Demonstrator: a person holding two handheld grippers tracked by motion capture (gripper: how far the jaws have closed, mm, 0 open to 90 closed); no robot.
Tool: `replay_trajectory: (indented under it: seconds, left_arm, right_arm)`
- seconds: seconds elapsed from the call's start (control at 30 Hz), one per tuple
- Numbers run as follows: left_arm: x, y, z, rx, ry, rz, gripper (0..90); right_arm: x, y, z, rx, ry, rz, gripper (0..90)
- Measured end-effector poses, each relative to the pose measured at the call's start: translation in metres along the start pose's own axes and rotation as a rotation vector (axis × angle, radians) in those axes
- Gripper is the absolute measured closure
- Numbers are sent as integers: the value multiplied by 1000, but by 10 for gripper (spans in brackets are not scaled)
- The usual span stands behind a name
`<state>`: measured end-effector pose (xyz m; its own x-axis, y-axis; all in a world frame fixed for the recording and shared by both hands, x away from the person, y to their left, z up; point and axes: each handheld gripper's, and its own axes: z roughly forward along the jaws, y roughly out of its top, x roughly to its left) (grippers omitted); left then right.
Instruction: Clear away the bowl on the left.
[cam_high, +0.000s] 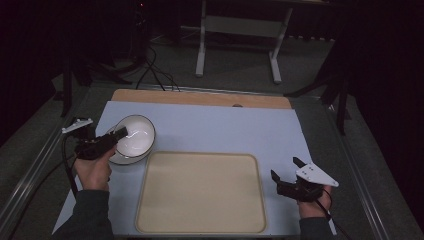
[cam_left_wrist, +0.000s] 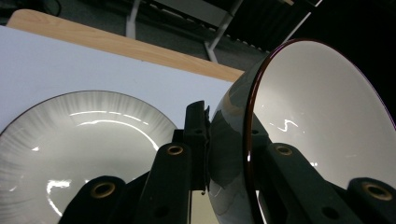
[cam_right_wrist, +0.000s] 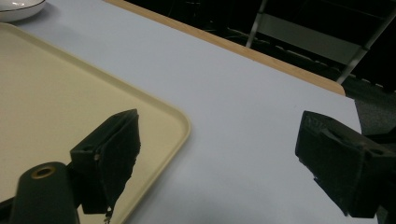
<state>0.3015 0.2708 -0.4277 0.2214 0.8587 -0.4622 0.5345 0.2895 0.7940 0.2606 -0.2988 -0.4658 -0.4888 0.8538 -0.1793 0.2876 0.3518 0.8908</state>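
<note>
1. While the right gripper (cam_high: 286, 175) rests spread and empty at 4 o'clock beside the cream tray (cam_high: 200, 220), the left gripper (cam_high: 117, 135) pinches the rim of a white bowl (cam_left_wrist: 322, 116) at 10 o'clock.
2. That bowl appears lifted out of a second bowl (cam_left_wrist: 70, 140); my guess is unstacking, so next comes a steady carry, likely toward the tray.
3. Beyond, the pale blue counter (cam_high: 225, 130) ends in a wooden edge (cam_high: 200, 97); a white stand (cam_high: 237, 30) occupies the dark room at 12 o'clock.
</note>
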Motion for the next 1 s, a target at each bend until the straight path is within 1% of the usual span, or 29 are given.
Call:
replay_trajectory:
  seconds: [0.47,0.63,0.77,1.0]
  left_arm:
    - [-16,0,4,13,-45,22,788]
    - [-22,-2,9,34,-60,41,787]
    - [-27,-4,13,43,-78,39,786]
    - [-36,-9,21,74,-101,54,785]
  right_arm:
    - [-1,0,-1,-5,-2,0,135]
    - [-1,0,-1,-6,-2,0,135]
    - [-1,0,-1,-7,-2,-1,135]
    - [-1,0,-1,-7,0,-3,134]
